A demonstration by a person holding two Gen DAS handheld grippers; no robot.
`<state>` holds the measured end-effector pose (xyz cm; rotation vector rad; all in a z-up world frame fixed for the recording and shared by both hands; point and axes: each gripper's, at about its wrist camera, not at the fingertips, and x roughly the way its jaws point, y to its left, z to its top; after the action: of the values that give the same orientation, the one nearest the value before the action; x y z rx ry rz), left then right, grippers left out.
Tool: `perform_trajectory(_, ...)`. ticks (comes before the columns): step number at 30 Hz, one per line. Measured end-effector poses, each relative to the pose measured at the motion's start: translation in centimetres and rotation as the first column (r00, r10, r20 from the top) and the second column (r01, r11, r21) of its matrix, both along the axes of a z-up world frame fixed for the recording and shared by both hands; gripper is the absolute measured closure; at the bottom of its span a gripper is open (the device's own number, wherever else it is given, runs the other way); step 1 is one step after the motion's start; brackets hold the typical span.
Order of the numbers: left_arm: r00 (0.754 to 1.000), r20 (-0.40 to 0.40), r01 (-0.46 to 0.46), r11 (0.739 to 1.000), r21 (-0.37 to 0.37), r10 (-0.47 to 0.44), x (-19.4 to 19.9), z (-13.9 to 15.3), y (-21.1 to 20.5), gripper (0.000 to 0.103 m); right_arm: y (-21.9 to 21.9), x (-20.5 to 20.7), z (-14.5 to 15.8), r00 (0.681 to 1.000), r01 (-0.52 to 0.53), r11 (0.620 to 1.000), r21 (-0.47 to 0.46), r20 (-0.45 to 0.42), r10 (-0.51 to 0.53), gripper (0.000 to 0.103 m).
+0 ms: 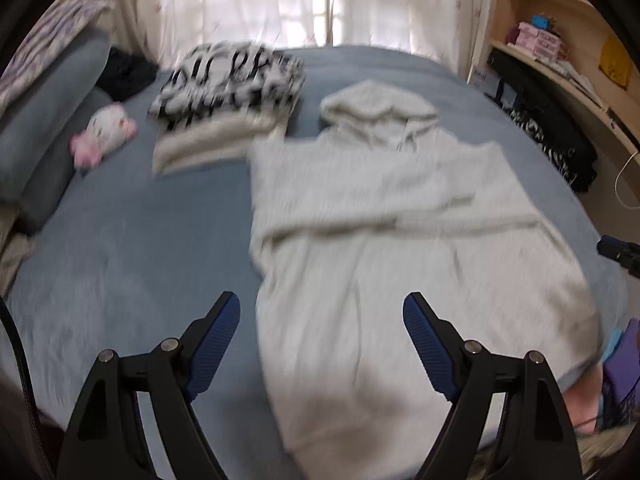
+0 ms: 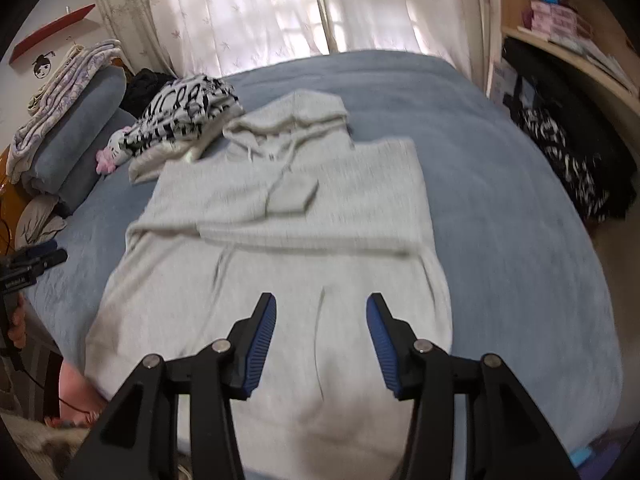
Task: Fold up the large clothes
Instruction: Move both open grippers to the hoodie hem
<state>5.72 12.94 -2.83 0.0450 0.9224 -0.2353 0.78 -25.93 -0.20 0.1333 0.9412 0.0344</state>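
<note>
A large light grey hoodie (image 1: pixel 400 248) lies flat on the blue bed, hood toward the window, both sleeves folded across its chest; it also shows in the right wrist view (image 2: pixel 280 264). My left gripper (image 1: pixel 322 312) is open and empty, hovering above the hoodie's lower left edge. My right gripper (image 2: pixel 321 310) is open and empty above the hoodie's lower middle. The left gripper also shows at the left edge of the right wrist view (image 2: pixel 36 260), and the right gripper at the right edge of the left wrist view (image 1: pixel 624 252).
A folded black-and-white patterned garment (image 1: pixel 228 84) on a folded pale one (image 1: pixel 200 144) lies at the far left of the blue bed (image 1: pixel 140 248). Grey pillows (image 1: pixel 44 128) and a pink-and-white plush (image 1: pixel 104 132) are at the left. A wooden shelf (image 1: pixel 568 64) stands at the right.
</note>
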Motion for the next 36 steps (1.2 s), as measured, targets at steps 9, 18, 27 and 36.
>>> perform_trajectory(9,0.977,-0.192,-0.102,0.995,-0.018,0.097,-5.0,-8.5,4.0,0.021,-2.4,-5.2,-4.5,0.991,0.096,0.995,0.041,-0.094,-0.092,0.056)
perform_trajectory(18,0.967,-0.242,-0.104,0.993,-0.064,0.085,-5.7,-10.8,4.4,0.021,-3.7,-5.7,-6.1,0.983,0.113,0.994,0.003,-0.146,-0.111,0.056)
perform_trajectory(27,0.963,-0.262,-0.089,0.992,-0.09,0.063,-4.8,-12.0,3.9,0.019,-4.4,-6.5,-8.5,0.971,0.119,0.993,0.022,-0.214,-0.111,0.056)
perform_trajectory(36,0.963,-0.262,-0.097,0.987,-0.128,0.061,-4.5,-12.7,3.5,0.012,-4.1,-6.7,-9.6,0.972,0.086,0.992,0.092,-0.227,-0.063,0.056)
